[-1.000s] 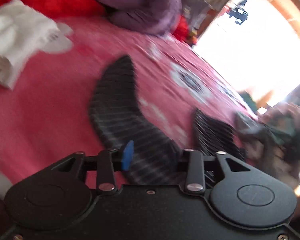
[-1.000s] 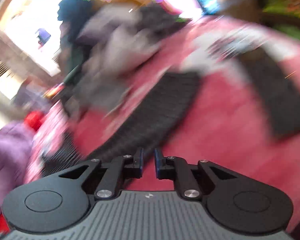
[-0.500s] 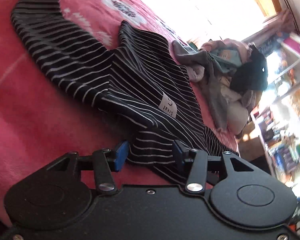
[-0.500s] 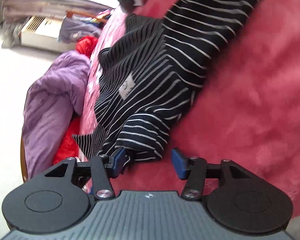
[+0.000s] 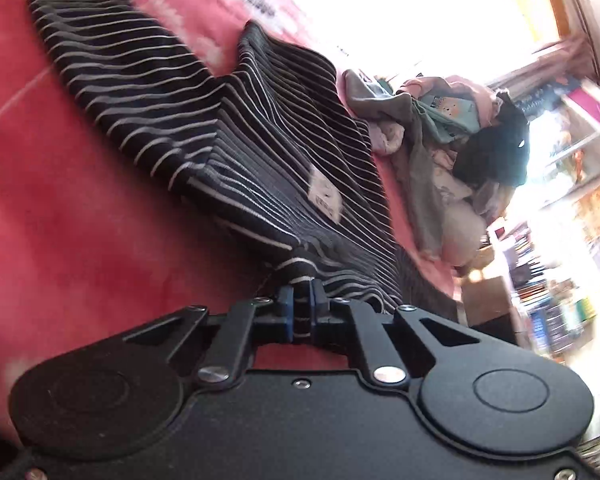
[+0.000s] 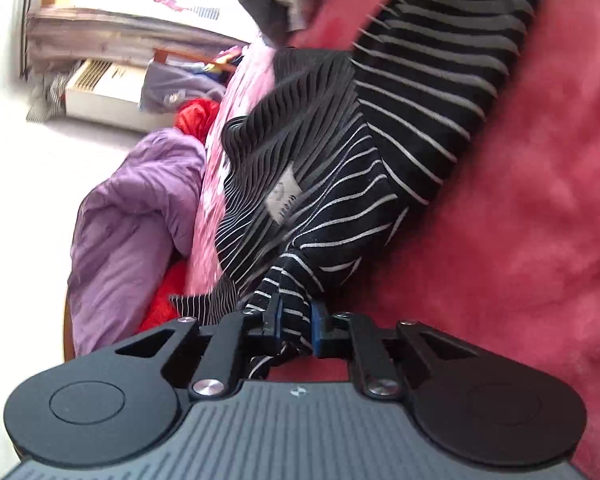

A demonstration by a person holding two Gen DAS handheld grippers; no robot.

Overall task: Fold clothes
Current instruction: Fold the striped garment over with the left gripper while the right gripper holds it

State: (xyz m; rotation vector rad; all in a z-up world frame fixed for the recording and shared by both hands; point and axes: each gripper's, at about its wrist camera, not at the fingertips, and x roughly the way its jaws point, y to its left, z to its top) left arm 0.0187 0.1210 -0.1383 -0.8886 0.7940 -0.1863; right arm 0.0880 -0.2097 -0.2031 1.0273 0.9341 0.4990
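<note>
The black striped garment [image 5: 260, 152] lay on the red bedcover [image 5: 80, 240], spreading from the left gripper [image 5: 302, 300] toward 11 o'clock, and from the right gripper [image 6: 294, 318] toward 1 o'clock. Its label [image 6: 282, 196] was too blurred to read; its far edges ran out of frame. Both grippers were clamped nearly closed, each pinching a bunched edge of the garment.
</note>
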